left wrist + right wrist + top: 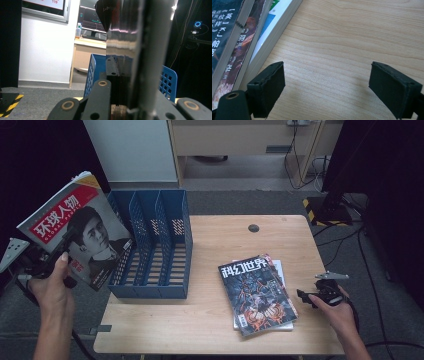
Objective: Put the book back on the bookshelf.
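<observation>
My left gripper [62,245] is shut on the lower edge of a magazine with a red title band and a portrait cover [75,227], held up in the air left of the blue file rack [155,245]. In the left gripper view the magazine [135,50] stands edge-on between the jaws, with the rack [95,72] behind it. A stack of magazines [257,292] lies on the table right of centre, a dark sci-fi cover on top. My right gripper [305,295] stands open just right of the stack, low over the wood. The right gripper view shows the stack's edges [249,45] at its left.
The wooden table [210,320] has a round cable hole [253,228] near its far edge. The rack's three slots hold nothing. Cables and a black stand [335,195] are on the floor at the right. A white cabinet [132,150] stands behind the rack.
</observation>
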### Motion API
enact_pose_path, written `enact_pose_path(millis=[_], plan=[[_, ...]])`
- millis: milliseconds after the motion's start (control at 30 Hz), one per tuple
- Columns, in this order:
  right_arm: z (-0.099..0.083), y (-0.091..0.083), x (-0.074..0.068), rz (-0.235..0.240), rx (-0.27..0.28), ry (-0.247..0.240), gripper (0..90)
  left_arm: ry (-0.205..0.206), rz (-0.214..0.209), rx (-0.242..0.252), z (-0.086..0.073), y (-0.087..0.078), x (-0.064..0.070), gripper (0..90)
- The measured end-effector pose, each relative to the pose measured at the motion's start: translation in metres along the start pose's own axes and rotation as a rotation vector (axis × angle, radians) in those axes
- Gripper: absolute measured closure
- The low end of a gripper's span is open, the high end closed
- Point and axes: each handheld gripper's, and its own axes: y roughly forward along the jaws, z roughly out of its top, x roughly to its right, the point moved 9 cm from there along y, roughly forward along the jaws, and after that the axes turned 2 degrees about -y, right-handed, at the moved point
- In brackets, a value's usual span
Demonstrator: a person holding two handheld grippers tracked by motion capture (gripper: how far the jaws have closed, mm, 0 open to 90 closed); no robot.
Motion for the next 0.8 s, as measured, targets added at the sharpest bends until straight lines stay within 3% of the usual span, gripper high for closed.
enact_pose_path(millis=[467, 800], plan=[[0.0, -0.001, 0.002, -0.002, 0.003, 0.006, 13.7, 0.01, 0.021, -0.018, -0.007, 0.026, -0.004, 86.7], [-0.001, -0.001, 0.004, -0.005, -0.001, 0.01, 13.6, -0.018, 0.02, -0.017, -0.023, 0.042, -0.006, 86.7]])
